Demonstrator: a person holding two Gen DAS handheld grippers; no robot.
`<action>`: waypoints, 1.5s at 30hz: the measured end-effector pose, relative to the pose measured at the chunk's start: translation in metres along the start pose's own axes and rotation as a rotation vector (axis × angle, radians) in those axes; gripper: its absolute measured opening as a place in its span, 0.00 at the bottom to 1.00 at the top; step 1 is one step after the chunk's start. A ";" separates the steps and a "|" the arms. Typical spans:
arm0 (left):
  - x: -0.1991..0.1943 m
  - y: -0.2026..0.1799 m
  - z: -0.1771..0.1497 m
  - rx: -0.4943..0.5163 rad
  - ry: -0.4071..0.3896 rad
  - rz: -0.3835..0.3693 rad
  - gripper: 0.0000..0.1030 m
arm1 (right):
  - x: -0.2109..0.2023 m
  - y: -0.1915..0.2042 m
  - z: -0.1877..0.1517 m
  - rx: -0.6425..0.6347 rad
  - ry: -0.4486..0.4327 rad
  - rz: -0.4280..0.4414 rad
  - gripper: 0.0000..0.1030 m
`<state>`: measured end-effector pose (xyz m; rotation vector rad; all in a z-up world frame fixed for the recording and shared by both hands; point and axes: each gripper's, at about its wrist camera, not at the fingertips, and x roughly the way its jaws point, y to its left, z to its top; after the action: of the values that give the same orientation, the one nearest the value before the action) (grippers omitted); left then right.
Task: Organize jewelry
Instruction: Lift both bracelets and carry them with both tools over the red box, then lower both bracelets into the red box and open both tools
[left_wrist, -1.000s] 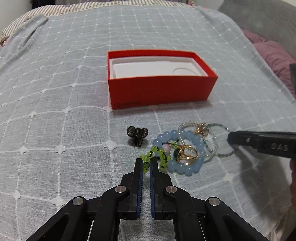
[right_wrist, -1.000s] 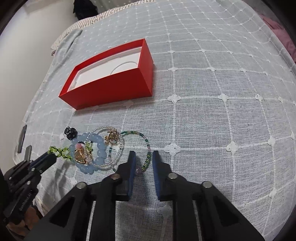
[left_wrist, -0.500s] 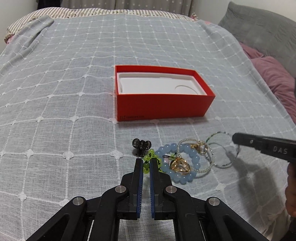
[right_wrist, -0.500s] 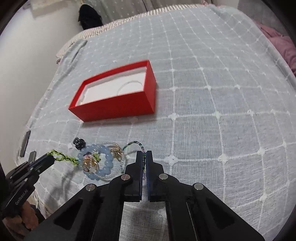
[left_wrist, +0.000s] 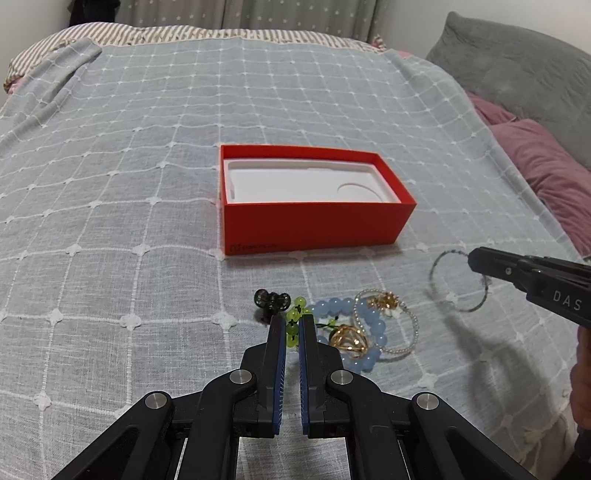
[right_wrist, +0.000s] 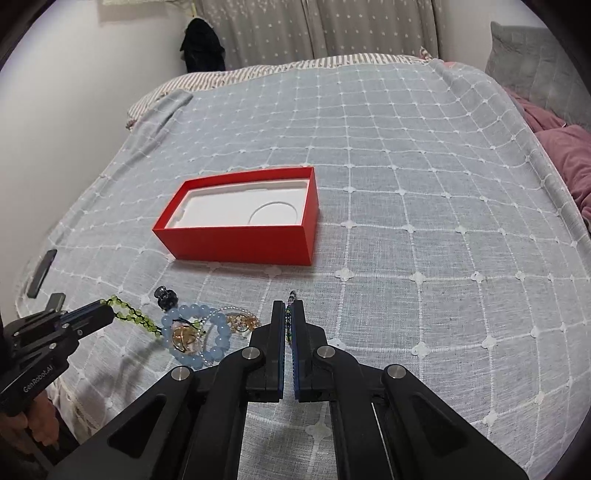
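An open red box (left_wrist: 314, 221) with a white insert sits on the bed; it also shows in the right wrist view (right_wrist: 240, 236). My left gripper (left_wrist: 292, 323) is shut on a green bead bracelet (left_wrist: 295, 317), lifted, its strand trailing down (right_wrist: 133, 315). My right gripper (right_wrist: 289, 308) is shut on a thin dark beaded bangle (left_wrist: 448, 284) and holds it above the bedspread, right of the pile. A blue bead bracelet (left_wrist: 347, 306), a gold ring piece (left_wrist: 349, 339), a pearl bracelet (left_wrist: 406, 332) and a black hair clip (left_wrist: 271, 299) lie in the pile.
A grey checked bedspread (left_wrist: 147, 147) covers the bed. Grey and pink pillows (left_wrist: 535, 147) lie at the right. A dark flat object (right_wrist: 40, 273) lies at the bed's left edge. Curtains hang behind.
My right gripper has shut on the thin bangle and lifted it off the pile. My left gripper has risen with the green bracelet. Both views have pulled up and back.
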<state>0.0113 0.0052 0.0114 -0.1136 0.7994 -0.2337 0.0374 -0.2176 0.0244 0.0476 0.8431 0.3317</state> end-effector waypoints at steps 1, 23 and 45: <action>0.000 0.000 0.001 -0.001 -0.001 -0.004 0.01 | -0.001 0.000 0.000 -0.001 -0.002 0.003 0.02; -0.044 0.028 0.053 -0.088 -0.144 -0.103 0.01 | -0.016 0.019 0.022 -0.041 -0.044 0.062 0.02; 0.002 0.005 0.135 -0.057 -0.173 -0.174 0.01 | 0.009 0.028 0.095 -0.020 -0.090 0.100 0.02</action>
<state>0.1107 0.0116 0.1020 -0.2541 0.6247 -0.3613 0.1055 -0.1800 0.0855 0.0854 0.7496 0.4291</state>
